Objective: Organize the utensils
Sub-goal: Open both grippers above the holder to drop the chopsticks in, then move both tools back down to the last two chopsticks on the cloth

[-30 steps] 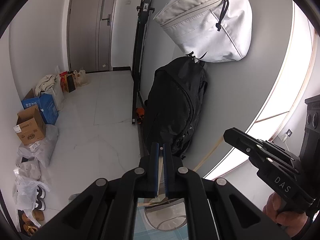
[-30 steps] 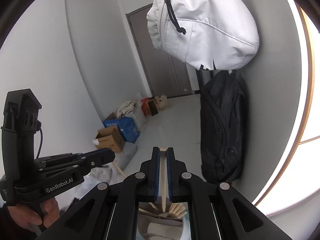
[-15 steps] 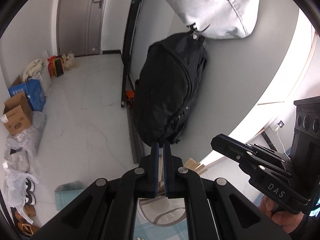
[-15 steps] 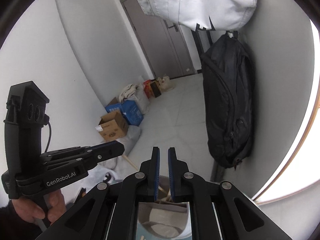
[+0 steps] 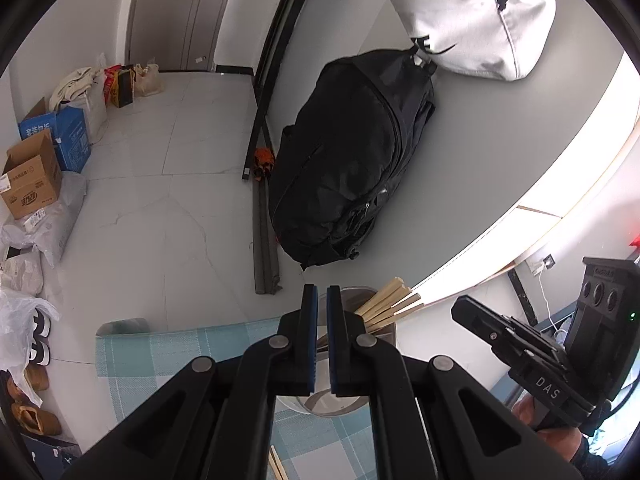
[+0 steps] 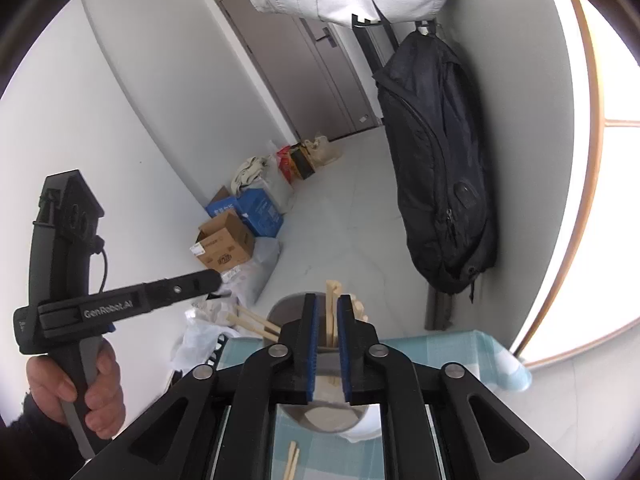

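1. In the lower centre of the right wrist view, the right gripper point(image 6: 327, 312) hangs over a grey cup point(image 6: 320, 420) on the blue checked tablecloth point(image 6: 460, 356). Its jaws have just been opening. A pale wooden chopstick point(image 6: 330, 312) stands upright in the gap between the blue pads point(image 6: 313, 344), but they do not press on it. Judged from this, the stick has been let go into the cup, and the gripper sits low over the rim so that it drops inside.

2. The left gripper point(image 5: 322, 300) is clenched; a thin slit shows between its pads, with nothing in it. It sits in the lower centre of its own view, pointing down at the same cup, probably waiting its turn.

3. In the right wrist view the left gripper crosses the left of the frame, held by a hand point(image 6: 80, 384) at the lower left; its tips end left of the cup, apart from it.

4. The cup holds a bundle of chopsticks point(image 5: 390, 304). In the left wrist view they fan out over its rim toward the right; in the right wrist view some lean left and others stand near upright.

5. A loose pair of chopsticks point(image 6: 291, 462) lies on the cloth at the bottom centre of the right wrist view, near the cup: still to be collected.

6. How full the cup is cannot be told; both grippers hide most of it.
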The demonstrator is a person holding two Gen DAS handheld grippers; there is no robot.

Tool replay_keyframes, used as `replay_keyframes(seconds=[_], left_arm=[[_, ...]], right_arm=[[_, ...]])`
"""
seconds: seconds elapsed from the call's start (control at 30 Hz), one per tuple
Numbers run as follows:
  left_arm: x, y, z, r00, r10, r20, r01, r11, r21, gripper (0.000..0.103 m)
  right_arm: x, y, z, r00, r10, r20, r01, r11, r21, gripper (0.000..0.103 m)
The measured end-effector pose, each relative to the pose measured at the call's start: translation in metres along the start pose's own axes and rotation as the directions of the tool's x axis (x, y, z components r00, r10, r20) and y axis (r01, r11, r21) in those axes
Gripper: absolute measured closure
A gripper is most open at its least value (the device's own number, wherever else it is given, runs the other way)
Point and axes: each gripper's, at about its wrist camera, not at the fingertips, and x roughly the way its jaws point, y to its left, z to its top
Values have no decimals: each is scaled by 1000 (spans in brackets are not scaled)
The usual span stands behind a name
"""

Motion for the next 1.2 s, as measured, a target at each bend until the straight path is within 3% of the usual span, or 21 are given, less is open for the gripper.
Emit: replay_keyframes(seconds=[0.27, 0.5, 0.57, 0.7, 0.73, 1.03, 1.2], left_arm=[[-25, -3, -13, 995, 53, 84, -53, 999, 4, 102], [-39, 2, -32, 987, 112, 114, -109, 994, -26, 101], [-43, 1, -37, 984, 127, 127, -123, 992, -32, 96], [-53, 0, -53, 974, 143, 175, -139, 990, -36, 59], [-55, -1, -57, 971, 148, 189, -145, 989, -33, 54], [-56, 8, -90, 950, 200, 241, -197, 980, -34, 49], [-48, 16, -111, 942, 221, 252, -218, 975, -42, 39]], right_arm=[[-19, 17, -5, 999, 10, 35, -9, 1000, -24, 64], [-35, 36, -16, 998, 16, 57, -13, 998, -54, 57], [-38, 40, -20, 998, -2, 65, 6, 998, -64, 53], [-41, 49, -33, 998, 3, 65, 2, 997, -82, 49], [-41, 51, -37, 998, 5, 65, 1, 996, -86, 47], [-33, 61, -73, 999, 19, 40, -14, 993, -121, 33], [-26, 63, -97, 1000, 21, 19, -18, 990, -141, 27]])
